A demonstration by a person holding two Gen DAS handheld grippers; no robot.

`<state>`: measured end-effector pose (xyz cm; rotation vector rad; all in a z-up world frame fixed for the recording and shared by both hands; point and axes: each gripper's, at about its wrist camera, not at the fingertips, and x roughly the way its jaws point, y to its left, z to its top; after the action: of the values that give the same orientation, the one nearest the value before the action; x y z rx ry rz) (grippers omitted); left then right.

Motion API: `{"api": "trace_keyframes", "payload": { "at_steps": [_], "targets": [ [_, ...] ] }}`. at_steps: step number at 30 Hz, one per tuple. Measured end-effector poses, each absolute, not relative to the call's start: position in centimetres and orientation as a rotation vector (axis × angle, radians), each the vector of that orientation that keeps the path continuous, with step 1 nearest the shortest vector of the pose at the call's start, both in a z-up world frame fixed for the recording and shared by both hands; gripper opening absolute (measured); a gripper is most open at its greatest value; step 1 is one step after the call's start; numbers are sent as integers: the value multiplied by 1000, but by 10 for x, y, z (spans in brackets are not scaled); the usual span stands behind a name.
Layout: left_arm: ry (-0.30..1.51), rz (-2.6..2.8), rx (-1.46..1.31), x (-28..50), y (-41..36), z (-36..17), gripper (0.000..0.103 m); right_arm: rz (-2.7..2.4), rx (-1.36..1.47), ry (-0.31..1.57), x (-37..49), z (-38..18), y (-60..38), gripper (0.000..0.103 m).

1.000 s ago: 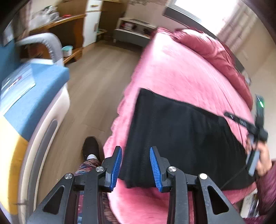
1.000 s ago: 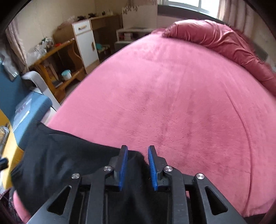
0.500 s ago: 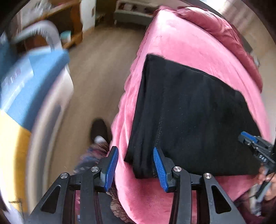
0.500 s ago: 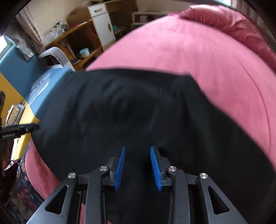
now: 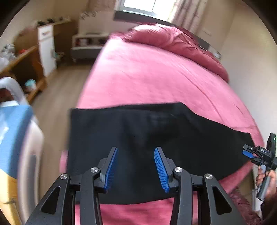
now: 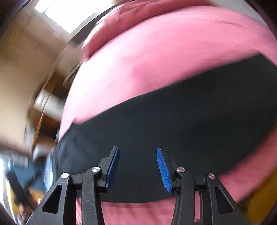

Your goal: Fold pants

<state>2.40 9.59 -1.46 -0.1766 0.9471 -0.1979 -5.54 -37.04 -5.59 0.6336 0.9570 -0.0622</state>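
Pants (image 5: 142,138), black and folded into a flat rectangle, lie across the lower middle of the left wrist frame on the pink bed cover (image 5: 147,77), near the bed's close edge, with a strip of pink showing below them at the bottom of the frame. The left gripper (image 5: 135,168) hangs over the fabric at bottom centre, its blue-padded jaws standing apart with only the flat cloth seen through the gap; the pads press on nothing. At the right edge of the same frame the right gripper (image 5: 256,155) appears small beside the pants' right end, gripped by a hand (image 5: 266,180), and from this view its jaws cannot be read. A rumpled pink duvet (image 5: 173,41) is heaped at the upper centre, below a bright window (image 5: 143,5). A white cabinet (image 5: 46,48) and wooden shelving sit at upper left, a blue-topped cushioned piece fills the left edge, and wooden floor runs between them and the bed.

In the heavily blurred right wrist frame, the pants (image 6: 164,131) stretch as a dark band from lower left up toward the right edge over the bed cover (image 6: 155,60). The right gripper (image 6: 137,167) sits at bottom centre, its jaws opening, spread apart above the cloth and clamping nothing.
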Motion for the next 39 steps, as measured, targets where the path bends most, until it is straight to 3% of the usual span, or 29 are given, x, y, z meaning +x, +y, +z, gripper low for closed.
{"api": "trace_keyframes", "payload": {
  "at_steps": [9, 16, 20, 21, 23, 25, 31, 39],
  "targets": [
    [1078, -311, -155, 43, 38, -35, 44, -426, 1054, 705, -154, -88, -528, 47],
    [1110, -332, -94, 42, 13, -46, 44, -502, 1182, 598, -165, -111, -586, 47],
    [1135, -334, -55, 38, 1, -55, 44, -506, 1183, 584, -150, -113, -596, 39],
    [1148, -336, -52, 39, -2, -58, 44, -510, 1173, 588, -146, -112, -600, 37],
    [1175, -338, -58, 40, -7, -65, 44, -508, 1141, 609, -130, -109, -604, 22],
    [1191, -338, -60, 41, -8, -70, 44, -504, 1093, 637, -119, -105, -605, 15],
    [1211, -354, -86, 44, -10, -75, 44, -353, 838, 619, -91, -38, -558, 14],
    [1175, -407, -155, 52, -9, -66, 44, -111, 438, 713, -43, 22, -421, 14]
  ]
}}
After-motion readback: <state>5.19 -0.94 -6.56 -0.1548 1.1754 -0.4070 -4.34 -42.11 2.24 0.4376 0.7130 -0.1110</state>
